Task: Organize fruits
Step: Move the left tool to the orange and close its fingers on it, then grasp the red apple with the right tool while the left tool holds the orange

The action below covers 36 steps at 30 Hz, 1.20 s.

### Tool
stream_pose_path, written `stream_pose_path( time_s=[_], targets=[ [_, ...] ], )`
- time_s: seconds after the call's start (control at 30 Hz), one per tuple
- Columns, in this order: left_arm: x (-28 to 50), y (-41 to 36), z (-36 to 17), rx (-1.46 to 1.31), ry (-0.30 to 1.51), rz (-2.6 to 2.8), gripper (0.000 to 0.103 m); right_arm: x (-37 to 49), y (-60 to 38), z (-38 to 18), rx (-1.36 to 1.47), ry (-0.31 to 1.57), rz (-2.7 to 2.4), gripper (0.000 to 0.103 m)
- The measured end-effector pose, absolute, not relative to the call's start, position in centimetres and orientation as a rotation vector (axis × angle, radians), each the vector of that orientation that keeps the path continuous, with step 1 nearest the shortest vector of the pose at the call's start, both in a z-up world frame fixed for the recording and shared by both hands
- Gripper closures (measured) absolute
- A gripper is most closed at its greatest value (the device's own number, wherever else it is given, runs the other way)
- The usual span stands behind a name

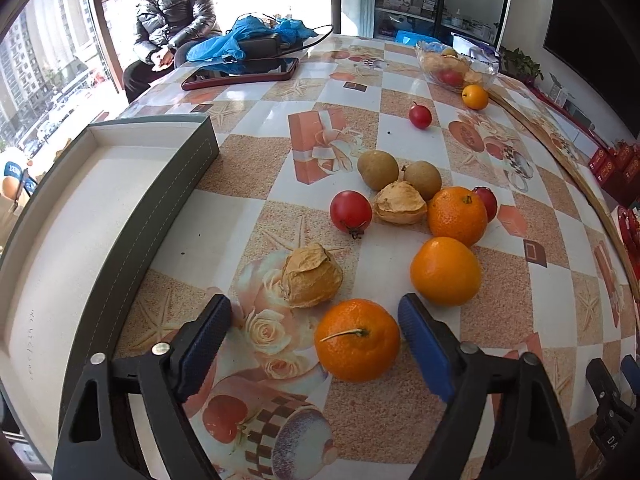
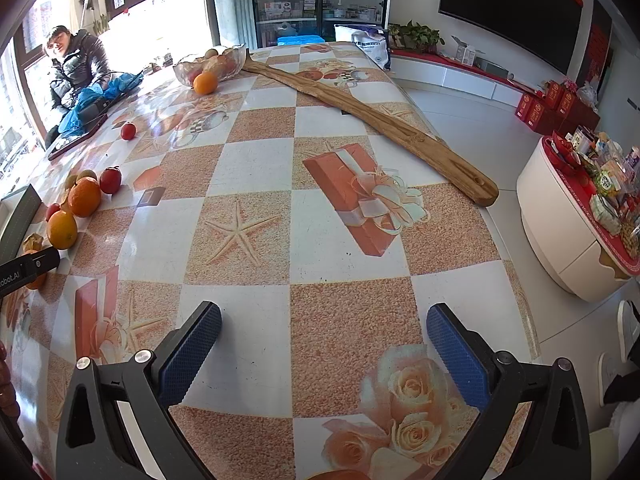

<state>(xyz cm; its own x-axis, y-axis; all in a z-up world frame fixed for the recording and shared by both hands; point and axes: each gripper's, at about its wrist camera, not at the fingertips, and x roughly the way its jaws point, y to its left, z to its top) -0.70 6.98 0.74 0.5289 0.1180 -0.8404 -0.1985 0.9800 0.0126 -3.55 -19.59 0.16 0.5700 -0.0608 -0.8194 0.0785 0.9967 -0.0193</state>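
Stemmed orange point(image 1: 357, 340) between parted left gripper point(image 1: 316, 316) pads, stem leftward; right gripper point(image 2: 324, 330) wide, empty.

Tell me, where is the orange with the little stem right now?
In the left wrist view the stemmed orange sits low on the table, between the left gripper's open fingers, just below a papery husk fruit.
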Motion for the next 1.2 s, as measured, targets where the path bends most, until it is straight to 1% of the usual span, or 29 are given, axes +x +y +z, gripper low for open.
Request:
stream_pose_path(
  time_s=[0.03,0.07,0.1,0.4,0.57,0.7,0.9,1.1,1.2],
  targets=[
    [-0.9,6.7,1.0,-0.071,0.987,0.181,0.054,-3.6,-19.6,0.2,0.02,0.961,-0.082,0.0],
    [-1.1,6.6,1.1,-0.056,0.982,0.173,0.063,-3.5,-19.6,0.2,0.02,0.961,-0.082,0.0],
    [-1.3,6.5,1.1,-0.049,0.983,0.17,0.064,-3.5,-19.6,0.2,0.019,0.961,-0.082,0.0],
    [-6.0,9.4,0.7,-0.057,0.889,0.14,0.064,-3.5,-19.6,0.1,0.02,0.962,-0.083,0.0],
    [-6.3,10.5,0.6,-0.09,0.872,0.145,0.063,-3.5,-19.0,0.1,0.023,0.982,-0.081,0.0],
    [-6.2,10.5,0.4,-0.083,0.863,0.144,0.063,-2.9,-15.7,0.2,-0.028,1.038,0.04,0.0],
    [-6.3,10.5,0.3,-0.086,0.849,0.138,0.063,-0.1,-11.0,0.1,-0.074,1.087,0.145,0.0],
    [-6.4,10.6,0.3,-0.09,0.845,0.136,0.063,4.9,-10.9,0.4,0.037,1.118,0.1,0.0],
    [-6.3,10.6,0.3,-0.098,0.845,0.132,0.063,6.7,-10.0,0.6,0.032,1.118,0.099,0.0]
  ],
)
